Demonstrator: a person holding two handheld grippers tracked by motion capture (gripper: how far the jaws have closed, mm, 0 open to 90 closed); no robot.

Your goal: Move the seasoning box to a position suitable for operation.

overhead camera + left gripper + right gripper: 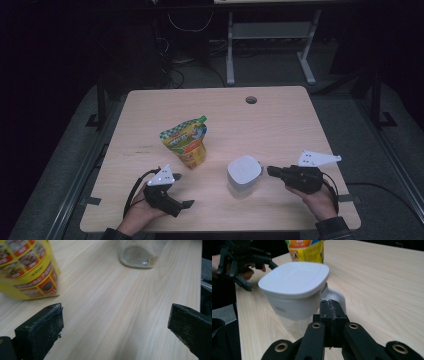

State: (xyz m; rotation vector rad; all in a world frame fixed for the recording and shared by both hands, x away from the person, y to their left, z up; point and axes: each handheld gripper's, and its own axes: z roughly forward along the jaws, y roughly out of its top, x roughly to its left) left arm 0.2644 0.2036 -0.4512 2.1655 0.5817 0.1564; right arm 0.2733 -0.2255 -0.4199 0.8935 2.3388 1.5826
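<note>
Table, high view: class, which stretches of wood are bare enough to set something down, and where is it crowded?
Bare: the far strip of the table around the hole, and both side edges. Crowded: the near middle, where pouch, white-lidded jar, left gripper and right gripper cluster.

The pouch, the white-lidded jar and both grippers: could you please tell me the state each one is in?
Yellow pouch: upright on the table, top sealed, untouched.
Jar: upright, white lid on and closed; clear lower part.
Left gripper: jaws wide apart, empty, short of the pouch.
Right gripper: jaws shut together, holding nothing, tips close to the jar's lid tab; contact unclear.
</note>
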